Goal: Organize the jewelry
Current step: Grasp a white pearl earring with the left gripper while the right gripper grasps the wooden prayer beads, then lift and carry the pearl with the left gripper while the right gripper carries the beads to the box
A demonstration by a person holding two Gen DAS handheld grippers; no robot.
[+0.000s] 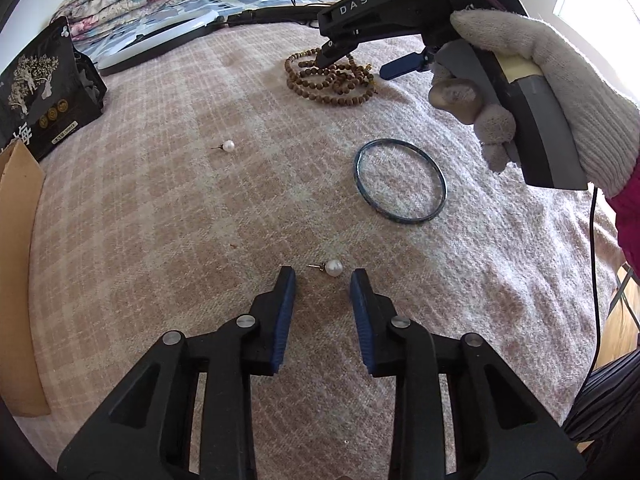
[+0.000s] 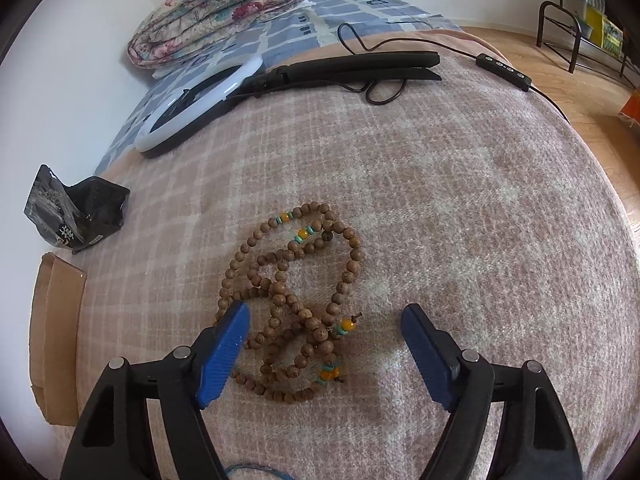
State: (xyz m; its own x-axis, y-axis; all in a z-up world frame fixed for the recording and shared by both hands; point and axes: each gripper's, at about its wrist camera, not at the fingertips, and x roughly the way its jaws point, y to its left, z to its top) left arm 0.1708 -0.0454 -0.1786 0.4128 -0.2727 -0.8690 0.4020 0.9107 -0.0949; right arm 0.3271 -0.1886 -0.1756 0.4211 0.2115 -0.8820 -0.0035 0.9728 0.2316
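Now the left gripper [image 1: 323, 276] hangs low over the pink plaid blanket [image 1: 200, 208] with its blue pads spread, holding nothing. Just ahead of its tips, between their lines, lies a pearl stud earring [image 1: 332, 267], post pointing left. A second pearl earring [image 1: 227, 146] sits well ahead and to the left, with bare blanket around it. Ahead and to the right rests a thin blue bangle [image 1: 400, 181], flat and apart from everything else.

Farther ahead, the right gripper [image 2: 326, 332] is held by a gloved right hand [image 1: 532, 92], its jaws wide apart over a coiled wooden bead necklace [image 2: 292, 296]. Its left pad [image 2: 224, 352] overlaps the edge of the coil; its right pad stands clear over blanket. Whether the tips touch the beads I cannot tell. Amber and turquoise spacer beads dot the strand.

Open blanket spreads to the right of the right gripper as far as the bed's edge, where wooden floor [image 2: 560, 92] shows. To its left, a brown cardboard piece [image 2: 56, 336] lines the blanket's border, and a black foil pouch [image 2: 76, 212] stands beyond it. Ahead lie a ring light [image 2: 192, 112] and its black stand, a cable with an inline controller, and folded floral quilts [image 2: 224, 12].

White letters "DAS" [image 1: 353, 5] read on the right gripper's body. The pouch bears a pale tree print and Chinese characters too small to read.
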